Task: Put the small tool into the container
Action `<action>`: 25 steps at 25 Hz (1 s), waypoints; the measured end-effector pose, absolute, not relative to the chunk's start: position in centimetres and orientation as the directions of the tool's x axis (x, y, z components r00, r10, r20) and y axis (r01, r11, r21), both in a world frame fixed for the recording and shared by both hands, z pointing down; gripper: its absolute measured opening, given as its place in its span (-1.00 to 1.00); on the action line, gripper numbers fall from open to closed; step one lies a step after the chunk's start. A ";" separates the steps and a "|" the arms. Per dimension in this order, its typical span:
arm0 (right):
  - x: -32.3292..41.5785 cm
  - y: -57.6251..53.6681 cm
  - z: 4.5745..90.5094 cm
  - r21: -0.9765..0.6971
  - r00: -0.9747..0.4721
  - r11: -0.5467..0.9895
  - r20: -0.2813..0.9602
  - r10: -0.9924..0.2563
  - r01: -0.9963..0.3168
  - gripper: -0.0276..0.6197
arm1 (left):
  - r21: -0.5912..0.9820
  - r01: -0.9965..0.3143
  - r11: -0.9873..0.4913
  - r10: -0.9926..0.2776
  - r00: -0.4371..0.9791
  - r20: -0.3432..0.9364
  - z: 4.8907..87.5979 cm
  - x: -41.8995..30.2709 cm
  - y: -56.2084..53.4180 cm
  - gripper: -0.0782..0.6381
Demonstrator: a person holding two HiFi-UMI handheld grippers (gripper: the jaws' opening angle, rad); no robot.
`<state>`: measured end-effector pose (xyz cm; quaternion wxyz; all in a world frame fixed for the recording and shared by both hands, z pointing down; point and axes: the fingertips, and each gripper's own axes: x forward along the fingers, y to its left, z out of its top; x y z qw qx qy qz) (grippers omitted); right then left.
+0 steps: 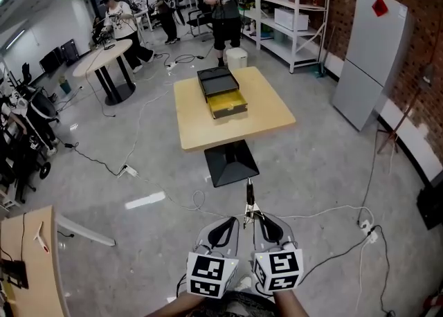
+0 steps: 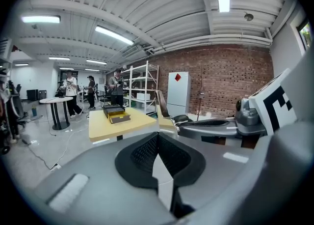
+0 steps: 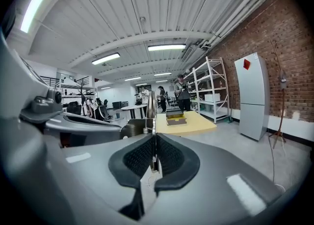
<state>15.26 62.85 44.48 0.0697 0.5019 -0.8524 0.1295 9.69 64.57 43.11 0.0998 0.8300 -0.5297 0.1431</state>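
The small tool (image 1: 250, 205) is nowhere near its goal. It stands clamped in the right claw (image 1: 265, 224), its long end poking forward and up out of the pads, while the container (image 1: 223, 91) sits well apart on the desk (image 1: 263, 111) across open floor (image 1: 311, 163). The right gripper view shows the right claw (image 3: 153, 145) pinched on the small tool (image 3: 150, 108) low on its body, with the container (image 3: 175, 117) small and straight ahead. The left claw (image 1: 227, 225) is closed on nothing - the left gripper view shows its pads (image 2: 147, 151) meeting with no gap. The step in hand looks like the carry, and doing it well probably means 3 things: keep the pinch firm, since the grip is low and the free end could swing; hold the claw level on the walk, minding the cables (image 1: 318, 213) underfoot; and come to the desk at the near side, where the container's yellow part appears pulled out toward the person. The 2 claws ride just beside each other, so the left should likely stay clear of the tool - or steady the black box if it slides. Release only once the tool's tip is inside the walls.
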 end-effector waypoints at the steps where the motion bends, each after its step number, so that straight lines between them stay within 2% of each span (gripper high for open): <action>1: 15.9 62.1 44.8 -0.152 -0.490 0.465 0.249 -0.836 -0.872 -0.89 | 0.014 -0.910 -0.415 -0.852 0.394 0.345 43.4 10.3 63.9 -0.76; 10: 17.3 55.5 46.4 -0.163 -0.500 0.473 0.275 -0.821 -0.866 -0.89 | 0.047 -0.913 -0.406 -0.844 0.395 0.363 44.8 12.1 56.6 -0.76; 16: 16.8 46.2 48.1 -0.155 -0.482 0.456 0.301 -0.823 -0.876 -0.89 | 0.070 -0.901 -0.428 -0.828 0.422 0.369 46.6 12.0 46.8 -0.76; 25: 8.9 29.9 48.0 -0.149 -0.470 0.446 0.338 -0.816 -0.882 -0.89 | 0.101 -0.891 -0.443 -0.818 0.447 0.363 46.2 4.3 30.1 -0.76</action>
